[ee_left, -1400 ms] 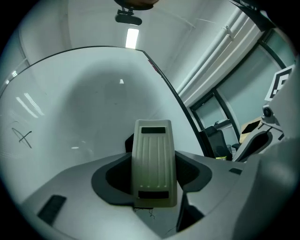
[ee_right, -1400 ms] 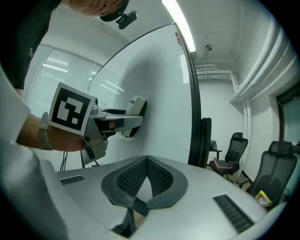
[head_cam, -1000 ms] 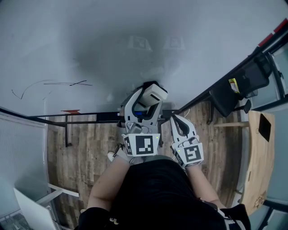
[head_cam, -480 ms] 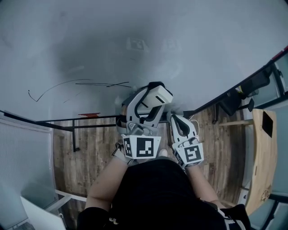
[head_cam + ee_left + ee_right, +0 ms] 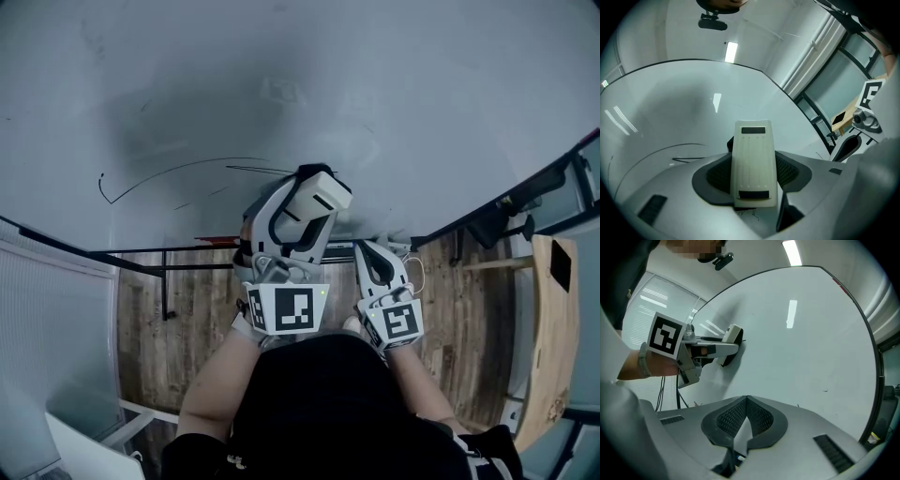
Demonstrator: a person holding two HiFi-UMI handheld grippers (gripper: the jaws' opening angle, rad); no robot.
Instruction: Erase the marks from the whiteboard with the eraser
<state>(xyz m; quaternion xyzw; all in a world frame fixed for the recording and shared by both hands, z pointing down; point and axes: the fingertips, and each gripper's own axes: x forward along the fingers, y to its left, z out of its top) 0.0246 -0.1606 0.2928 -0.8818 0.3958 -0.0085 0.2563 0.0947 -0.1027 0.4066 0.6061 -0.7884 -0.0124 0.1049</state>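
Readable text: none could be made out.
Marks (image 5: pixel 169 172) on whiteboard (image 5: pixel 422 112): thin black strokes, no letters or digits.
Left marker cube (image 5: pixel 286 309), right marker cube (image 5: pixel 398 322): black-and-white square patterns, no wording.
Eraser (image 5: pixel 750 164): two dark bars, no print.

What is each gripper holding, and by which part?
The left gripper clamps the eraser by its two long sides. The right gripper is shut and holds nothing.

- The eraser (image 5: pixel 752 164) is sitting between the left gripper's (image 5: pixel 314 199) jaws, against the whiteboard (image 5: pixel 422 112).
- The marks (image 5: pixel 178 172) are lying just left of it.
- The right gripper (image 5: pixel 372 251) is hanging right of both.
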